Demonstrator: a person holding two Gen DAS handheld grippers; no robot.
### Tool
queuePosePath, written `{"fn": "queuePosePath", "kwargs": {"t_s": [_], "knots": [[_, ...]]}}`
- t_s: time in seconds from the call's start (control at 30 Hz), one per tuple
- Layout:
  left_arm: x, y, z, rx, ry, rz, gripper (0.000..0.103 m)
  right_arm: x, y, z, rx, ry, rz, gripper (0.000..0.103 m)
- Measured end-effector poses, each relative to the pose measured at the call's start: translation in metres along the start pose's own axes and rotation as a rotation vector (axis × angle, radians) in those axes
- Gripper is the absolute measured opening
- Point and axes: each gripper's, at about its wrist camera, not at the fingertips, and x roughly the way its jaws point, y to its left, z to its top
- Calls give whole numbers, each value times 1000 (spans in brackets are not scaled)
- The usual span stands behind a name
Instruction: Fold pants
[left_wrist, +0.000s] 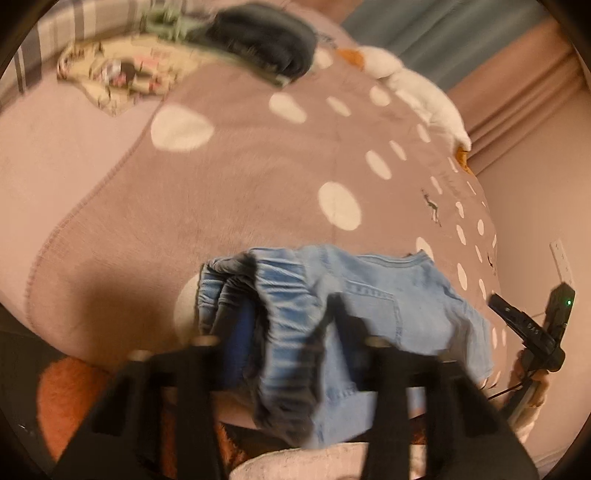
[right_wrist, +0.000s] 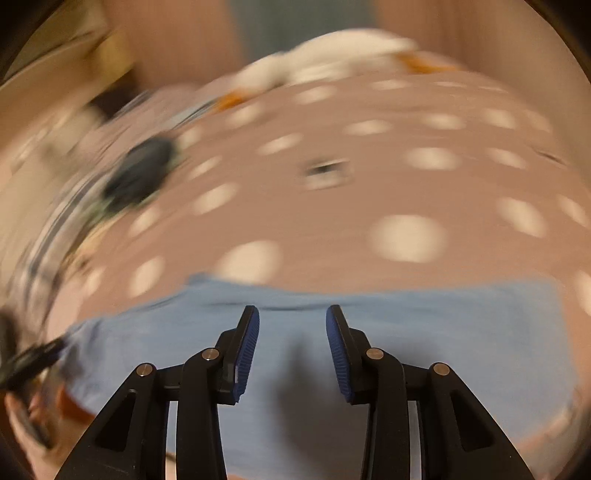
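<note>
Light blue denim pants (left_wrist: 388, 302) lie on a brown blanket with white dots (left_wrist: 240, 184). In the left wrist view my left gripper (left_wrist: 288, 332) has the bunched elastic waistband (left_wrist: 273, 295) draped between its fingers; the cloth hides the tips. The right gripper shows at that view's right edge (left_wrist: 524, 325). In the right wrist view my right gripper (right_wrist: 292, 314) is open and empty, just above the flat denim (right_wrist: 443, 332). The view is blurred by motion.
A dark garment (left_wrist: 266, 40) and a patterned cloth (left_wrist: 125, 74) lie at the far side of the bed. A white plush toy (left_wrist: 417, 85) lies at the far right edge. An orange fuzzy cushion (left_wrist: 66, 398) is near left. A wall (left_wrist: 546, 184) is on the right.
</note>
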Motion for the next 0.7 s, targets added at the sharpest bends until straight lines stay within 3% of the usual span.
{"fn": "queuePosePath", "kwargs": {"t_s": [0.1,0.23,0.33,0.43,0.47,0.5,0.63,0.7], "knots": [[4,7,-2,-17,-14,27,28,43,46,11,-126,57,11,38],[2,4,-7,15,-36,58,28,90,71,25,-209,146,26,38],[4,3,-5,27,-38,75,28,112,74,26,-250,201,-34,55],[5,7,-4,21,-36,67,29,116,68,21,-253,247,14,55],[6,9,-4,14,-33,62,29,115,68,19,-266,246,27,38],[7,10,-2,4,-31,56,29,112,70,20,-274,234,16,12],[6,7,0,11,-38,75,29,99,70,34,-220,155,27,10],[8,6,0,13,-44,94,30,108,70,36,-216,167,17,9]]}}
